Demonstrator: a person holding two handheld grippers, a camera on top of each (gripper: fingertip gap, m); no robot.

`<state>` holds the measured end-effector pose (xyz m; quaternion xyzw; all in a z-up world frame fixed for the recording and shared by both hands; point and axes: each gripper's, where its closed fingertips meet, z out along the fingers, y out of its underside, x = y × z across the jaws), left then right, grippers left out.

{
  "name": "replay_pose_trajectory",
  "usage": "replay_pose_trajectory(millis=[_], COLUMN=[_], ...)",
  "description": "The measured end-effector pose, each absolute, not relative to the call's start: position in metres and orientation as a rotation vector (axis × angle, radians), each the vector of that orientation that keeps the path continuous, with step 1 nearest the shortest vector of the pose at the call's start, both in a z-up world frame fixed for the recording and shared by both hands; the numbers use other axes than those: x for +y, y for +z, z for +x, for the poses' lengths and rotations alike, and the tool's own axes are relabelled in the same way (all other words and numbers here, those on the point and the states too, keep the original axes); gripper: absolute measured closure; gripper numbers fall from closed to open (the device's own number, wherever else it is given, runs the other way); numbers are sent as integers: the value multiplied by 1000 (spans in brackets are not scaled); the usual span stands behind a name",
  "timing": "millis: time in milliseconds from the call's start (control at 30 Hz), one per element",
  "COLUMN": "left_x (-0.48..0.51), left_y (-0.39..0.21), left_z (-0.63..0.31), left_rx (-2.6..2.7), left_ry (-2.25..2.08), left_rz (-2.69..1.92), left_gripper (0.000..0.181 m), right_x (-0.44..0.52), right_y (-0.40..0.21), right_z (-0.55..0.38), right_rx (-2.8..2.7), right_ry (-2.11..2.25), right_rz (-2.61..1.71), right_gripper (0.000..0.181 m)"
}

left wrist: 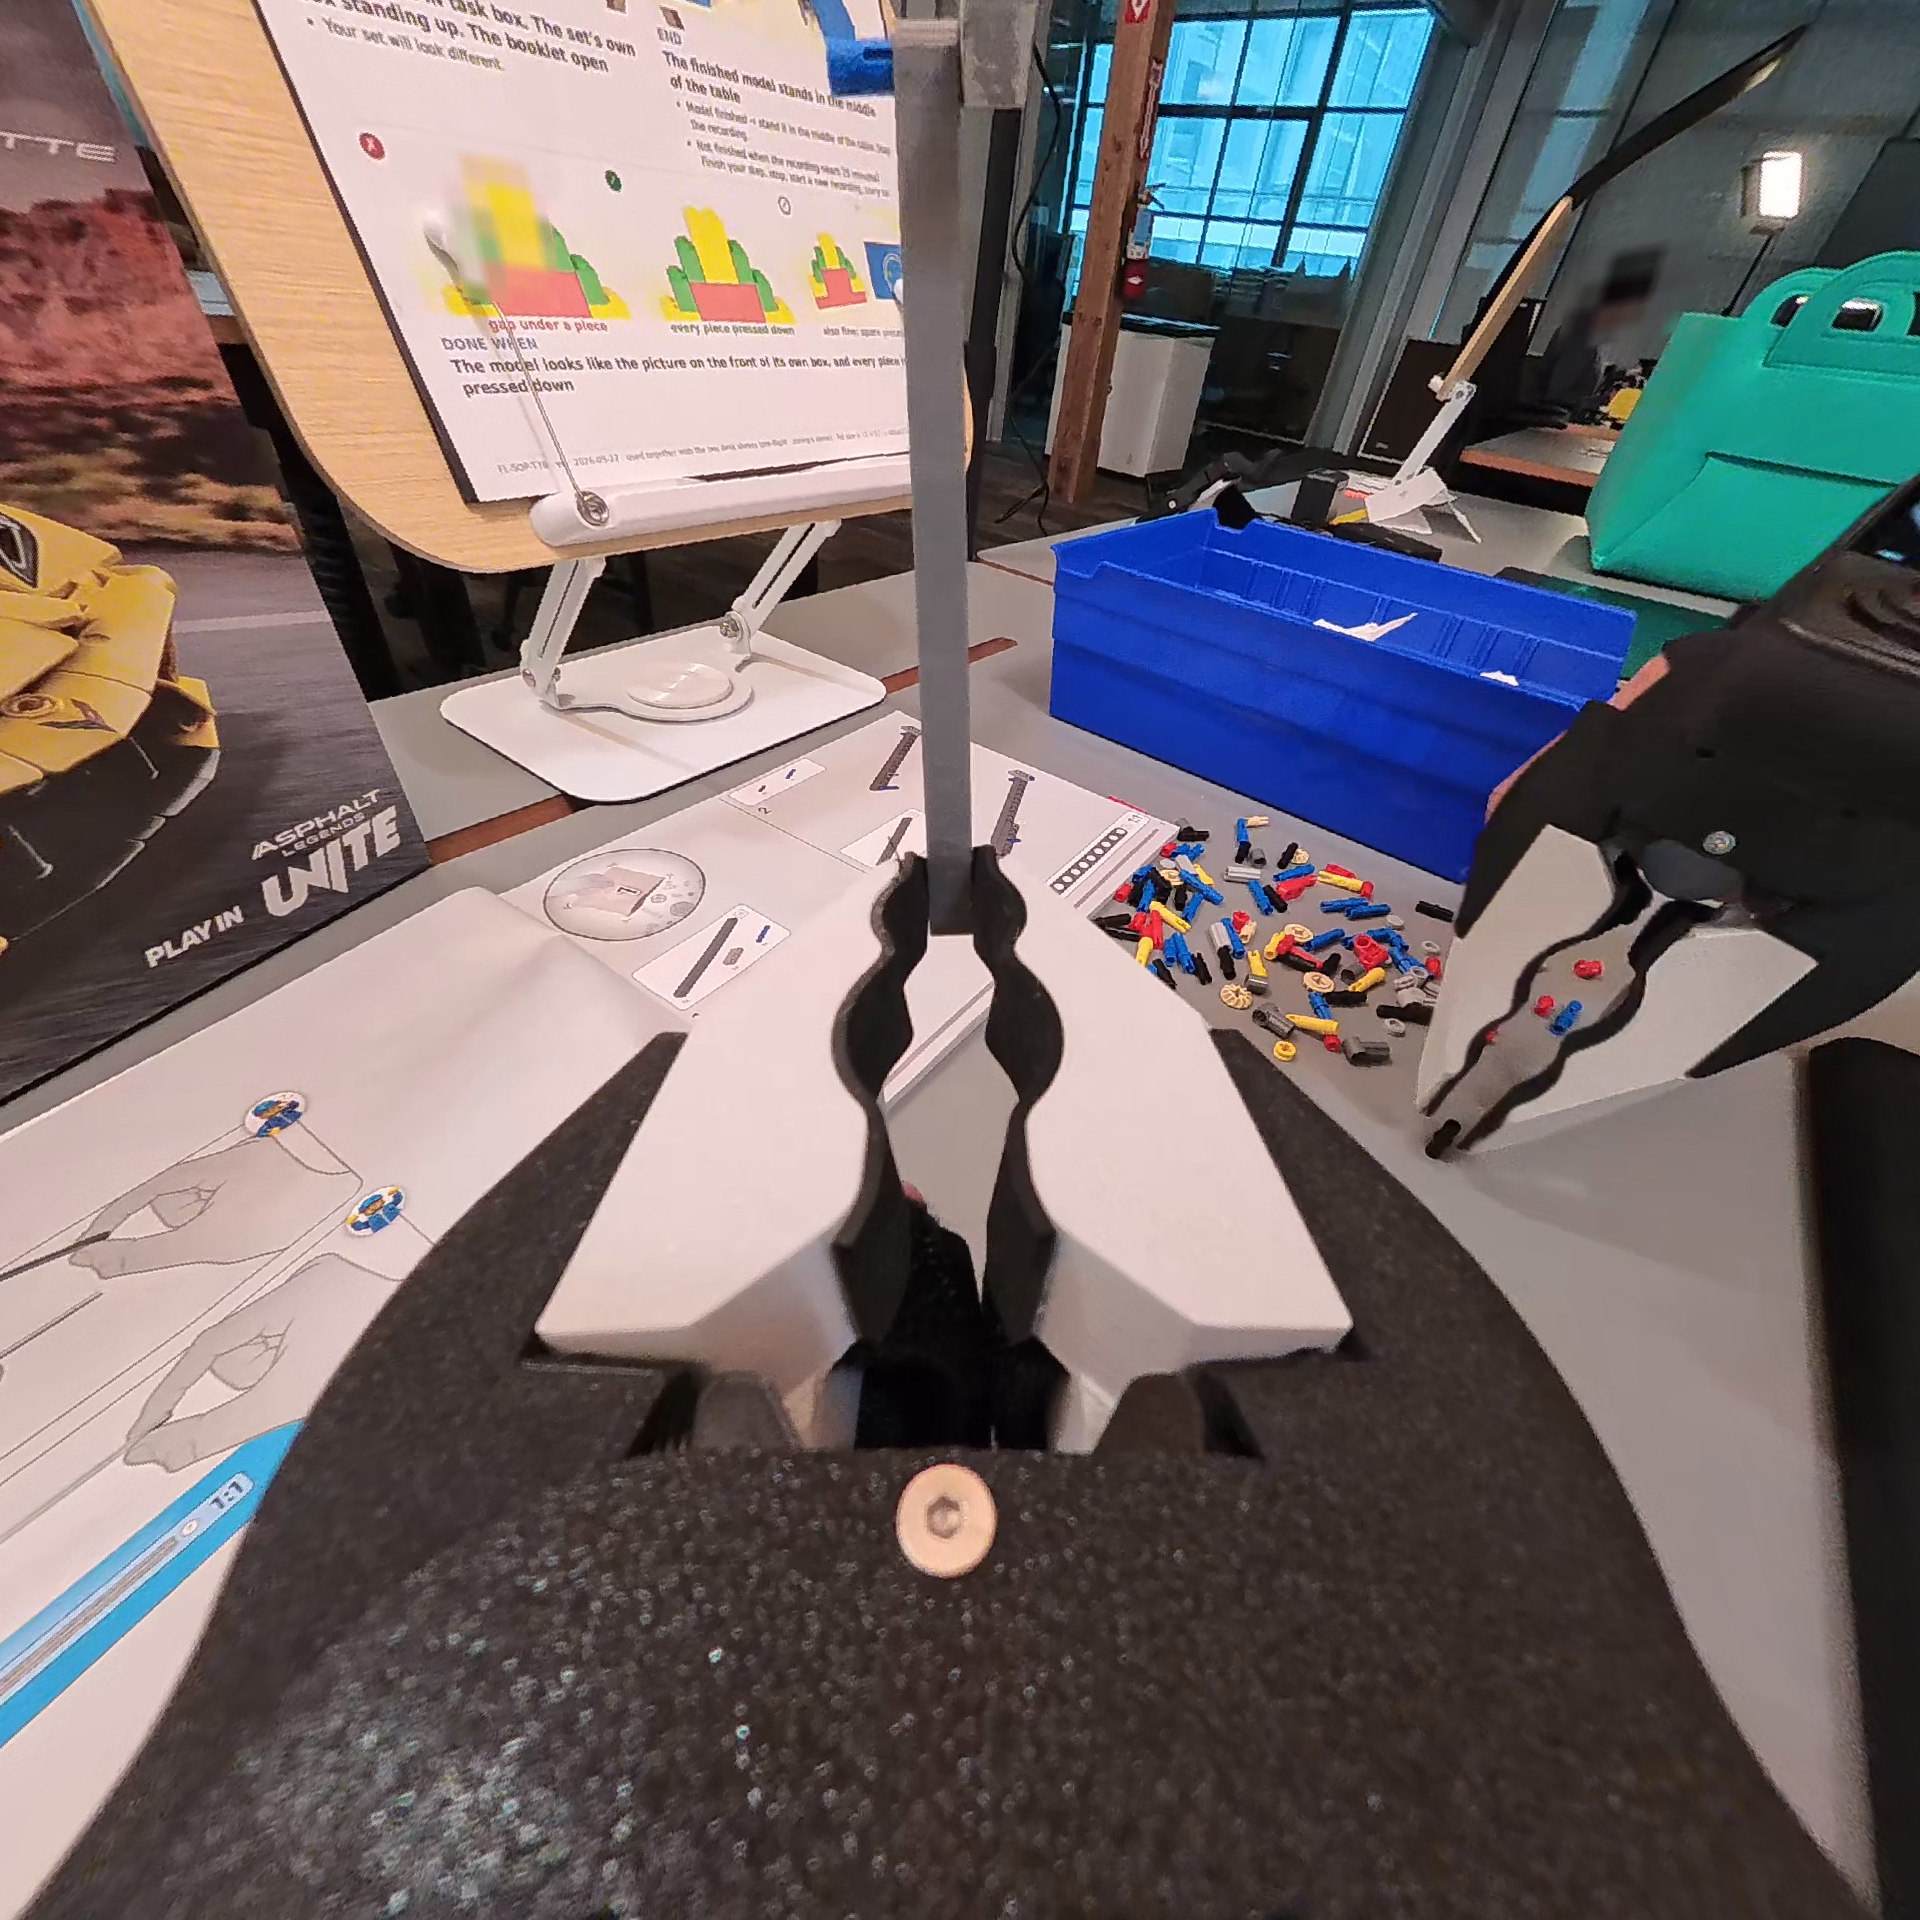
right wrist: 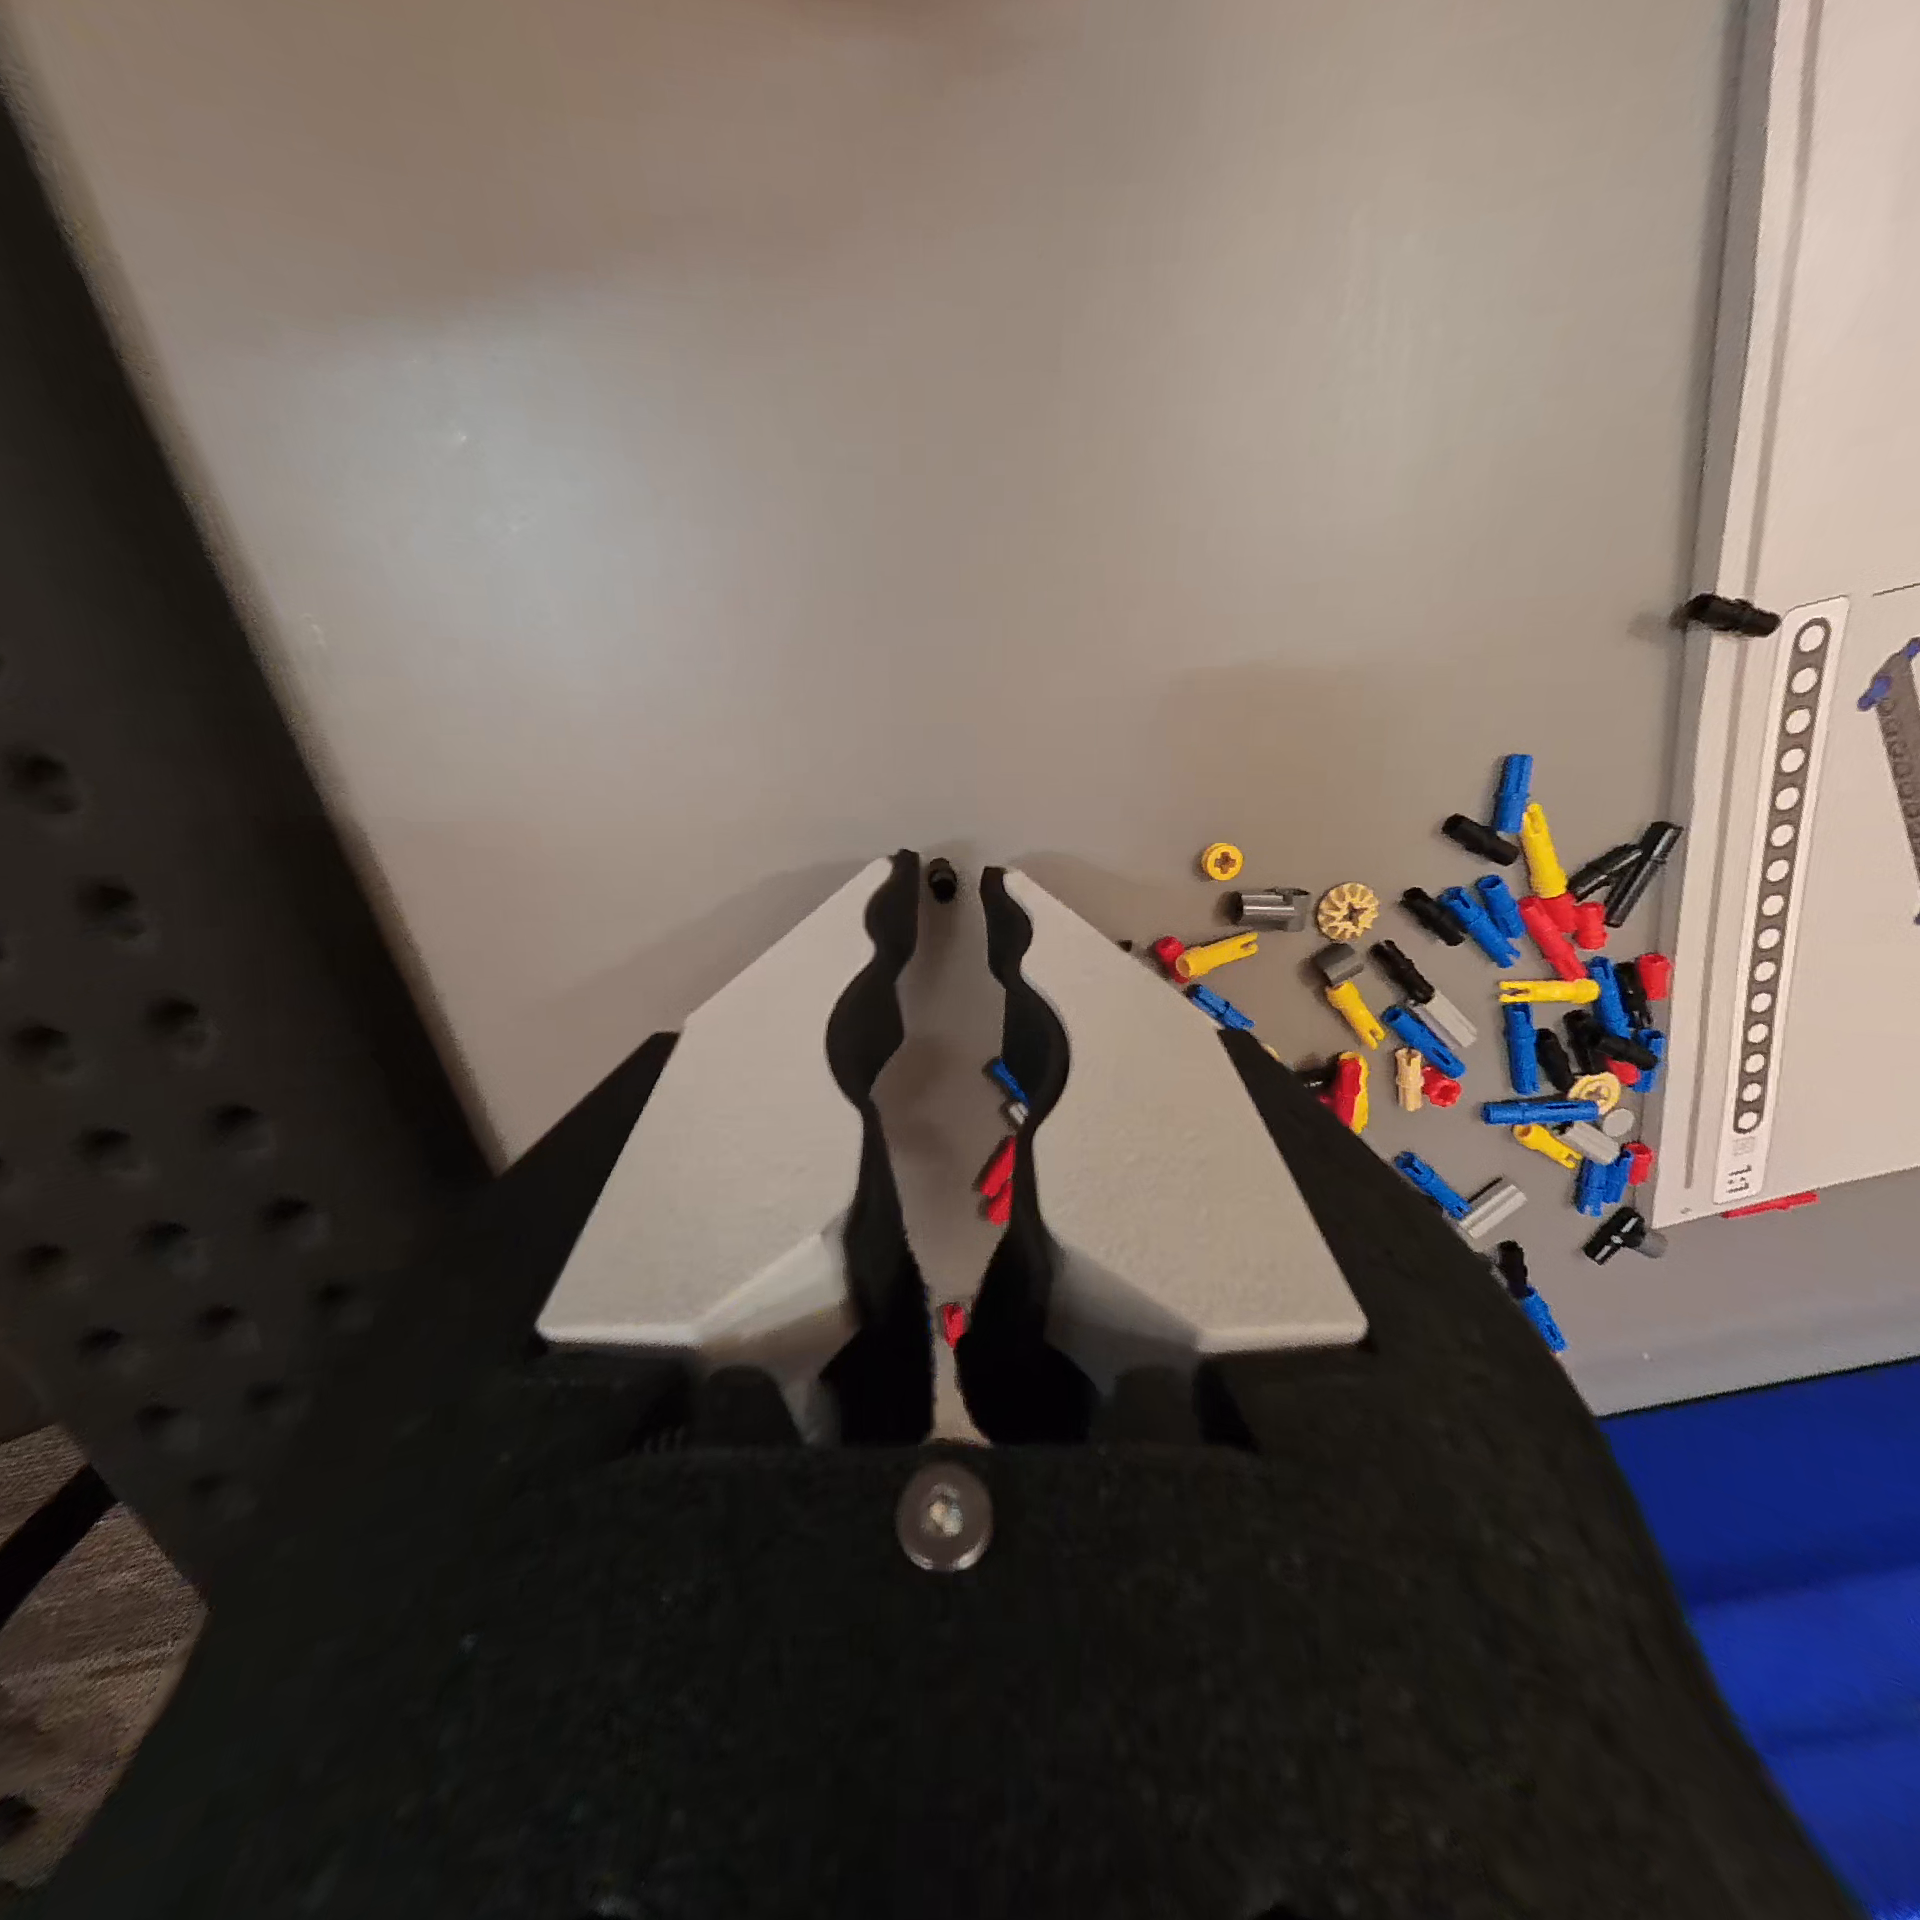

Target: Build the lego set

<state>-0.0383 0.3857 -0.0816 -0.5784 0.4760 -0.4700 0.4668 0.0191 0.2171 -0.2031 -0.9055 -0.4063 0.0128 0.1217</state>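
1. Our left gripper [left wrist: 948,888] is clamped on the bottom end of a long grey beam [left wrist: 940,499], which stands upright above the open instruction booklet [left wrist: 436,1039].
2. Our right gripper [right wrist: 943,886] has its jaws slightly apart, tips down at the grey table [right wrist: 727,520]. A small black pin [right wrist: 942,885] sits between the tips; we cannot tell if the pads touch it.
3. The pile of small lego parts [left wrist: 1278,935], blue, red, yellow and black pins plus tan gears, lies loose on the table just beside the booklet's edge, near the right gripper.
4. A blue bin [left wrist: 1340,675] sits behind the pile.
5. The set's box [left wrist: 156,623] stands at the left, next to a sheet on a white stand [left wrist: 665,717].
6. A green bag [left wrist: 1766,436] is at the far right.
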Motion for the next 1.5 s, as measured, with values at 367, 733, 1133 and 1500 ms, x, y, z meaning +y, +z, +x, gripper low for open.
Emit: replay_pose_trajectory(millis=[367, 733, 1133, 1500], left_x=[386, 386, 386, 363], left_y=[-82, -82, -84, -67], left_z=[-38, -38, -37, -37], left_rx=[1169, 1170, 1176, 1118], left_ry=[-1156, -1158, -1159, -1464], left_rz=[-1422, -1421, -1424, -1382], left_gripper=[175, 175, 175, 175], right_x=[214, 215, 219, 339], right_y=[-210, -210, -208, -41], right_z=[21, 23, 19, -36], right_rx=[-1160, -1142, -1166, -377], right_ry=[90, 100, 96, -174], right_rz=[-2684, -2687, -2647, -1837], right_gripper=[167, 169, 177, 177])
